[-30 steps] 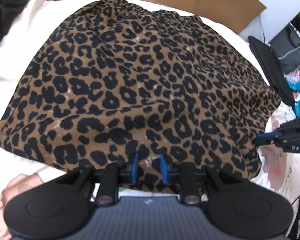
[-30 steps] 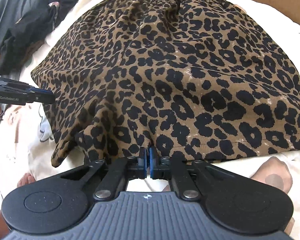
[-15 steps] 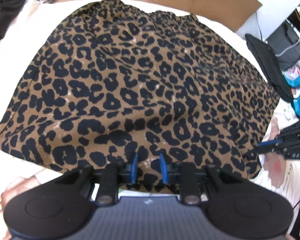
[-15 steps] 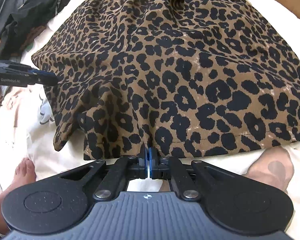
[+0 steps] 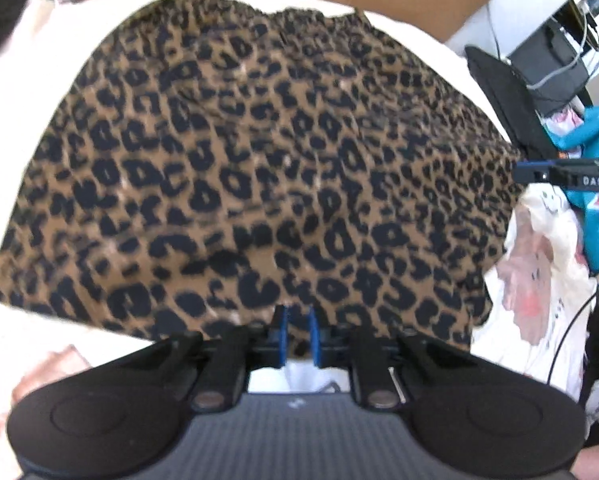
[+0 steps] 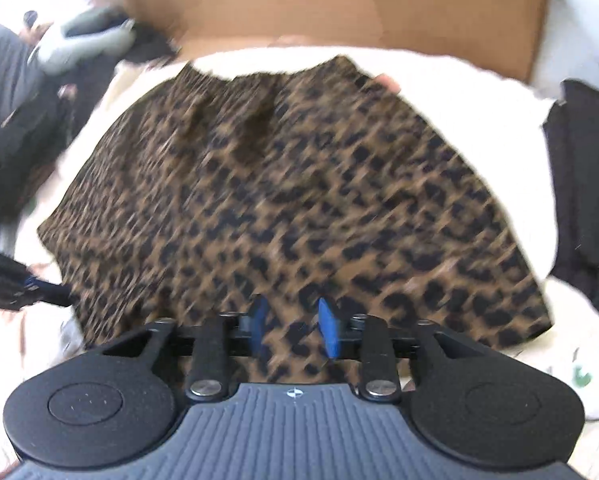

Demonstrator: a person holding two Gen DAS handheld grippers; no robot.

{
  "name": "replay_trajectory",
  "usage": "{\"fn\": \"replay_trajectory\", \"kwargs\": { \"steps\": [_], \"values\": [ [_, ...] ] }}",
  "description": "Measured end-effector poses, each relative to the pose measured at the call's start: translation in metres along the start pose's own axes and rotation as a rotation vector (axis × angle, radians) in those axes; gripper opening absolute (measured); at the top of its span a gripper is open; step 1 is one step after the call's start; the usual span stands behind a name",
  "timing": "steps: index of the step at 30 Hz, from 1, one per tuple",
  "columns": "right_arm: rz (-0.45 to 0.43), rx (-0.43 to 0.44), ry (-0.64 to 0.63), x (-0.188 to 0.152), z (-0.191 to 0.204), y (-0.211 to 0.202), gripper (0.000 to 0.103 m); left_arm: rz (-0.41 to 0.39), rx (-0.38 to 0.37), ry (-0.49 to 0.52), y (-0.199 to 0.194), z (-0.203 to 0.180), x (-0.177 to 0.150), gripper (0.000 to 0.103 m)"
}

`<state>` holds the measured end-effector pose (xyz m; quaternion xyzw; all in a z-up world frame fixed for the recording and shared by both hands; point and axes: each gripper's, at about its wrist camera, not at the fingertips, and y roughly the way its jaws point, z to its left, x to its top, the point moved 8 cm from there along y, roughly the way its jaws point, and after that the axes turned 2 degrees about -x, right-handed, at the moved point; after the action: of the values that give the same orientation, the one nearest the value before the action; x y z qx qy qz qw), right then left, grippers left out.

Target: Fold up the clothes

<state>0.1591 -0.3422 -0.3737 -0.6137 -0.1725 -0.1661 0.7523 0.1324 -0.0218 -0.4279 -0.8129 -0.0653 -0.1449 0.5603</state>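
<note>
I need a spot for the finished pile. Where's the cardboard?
In both wrist views the cardboard lies along the far edge of the white bedding, just beyond the waistband of the leopard skirt.

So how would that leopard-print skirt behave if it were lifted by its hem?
Probably floppy: the leopard-print skirt lies flat with soft ripples and a gathered waistband. It likely sags and swings between grip points, since the hem already buckles at the left gripper. It looks thin, so probably light.
</note>
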Motion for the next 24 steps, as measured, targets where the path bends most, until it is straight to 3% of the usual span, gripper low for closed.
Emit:
{"fn": "replay_trajectory", "kwargs": {
  "steps": [7,10,13,20,24],
  "values": [
    [-0.093,-0.077,0.017,0.009,-0.026,0.037,0.039,-0.102,0.065,-0.034,-0.004,0.018,0.045,0.013],
    [-0.071,-0.126,0.105,0.0,-0.048,0.054,0.039,-0.108,0.092,-0.05,0.002,0.028,0.053,0.013],
    [-0.065,-0.164,0.076,-0.013,-0.061,0.062,0.039,-0.11,0.119,-0.056,0.008,0.041,0.058,0.014],
    [-0.099,-0.249,0.133,-0.025,-0.101,0.049,0.039,-0.038,0.178,-0.113,0.031,0.075,0.057,0.013],
    [-0.098,-0.288,0.142,-0.032,-0.121,0.039,0.042,-0.011,0.185,-0.099,0.035,0.075,0.059,0.013]
  ]
}}
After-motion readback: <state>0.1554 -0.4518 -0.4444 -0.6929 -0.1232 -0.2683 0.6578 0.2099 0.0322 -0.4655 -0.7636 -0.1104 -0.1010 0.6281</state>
